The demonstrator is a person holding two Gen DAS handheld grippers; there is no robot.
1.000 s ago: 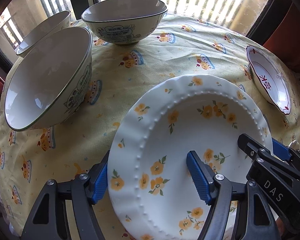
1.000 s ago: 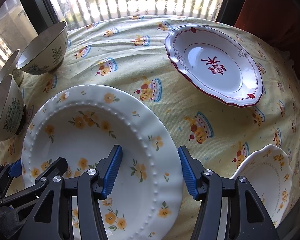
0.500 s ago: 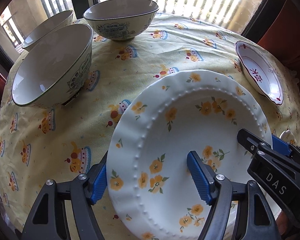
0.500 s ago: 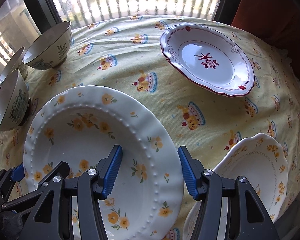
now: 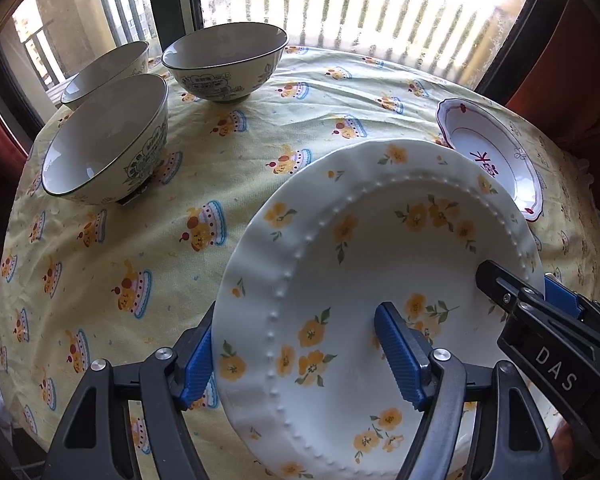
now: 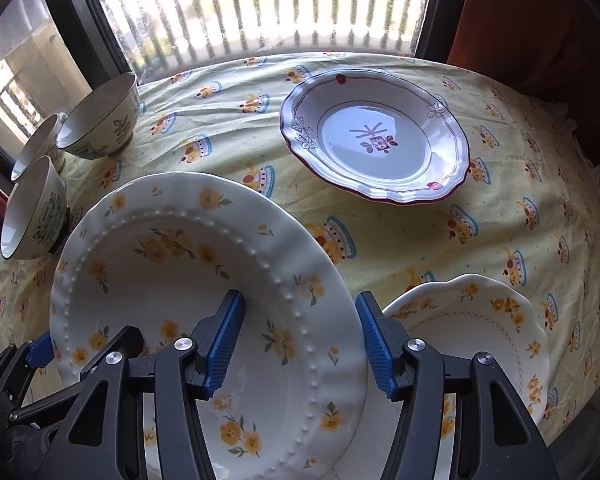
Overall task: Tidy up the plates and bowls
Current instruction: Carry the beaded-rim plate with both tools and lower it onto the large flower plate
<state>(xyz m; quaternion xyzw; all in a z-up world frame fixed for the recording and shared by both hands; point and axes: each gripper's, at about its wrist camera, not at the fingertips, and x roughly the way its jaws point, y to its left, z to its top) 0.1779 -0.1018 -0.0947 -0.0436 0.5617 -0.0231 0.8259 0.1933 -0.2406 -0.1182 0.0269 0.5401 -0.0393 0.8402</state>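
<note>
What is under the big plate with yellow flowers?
Under the big flowered plate, near its right edge, part of a smaller flowered plate shows on the yellow tablecloth. The left gripper and right gripper straddle its rims. Everything else beneath it is covered.

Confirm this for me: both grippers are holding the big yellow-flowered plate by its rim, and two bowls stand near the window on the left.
One detail is off: there are three bowls, not two, as the left wrist view shows. The rest holds: the left gripper and right gripper both straddle the rim of the yellow-flowered plate.
</note>
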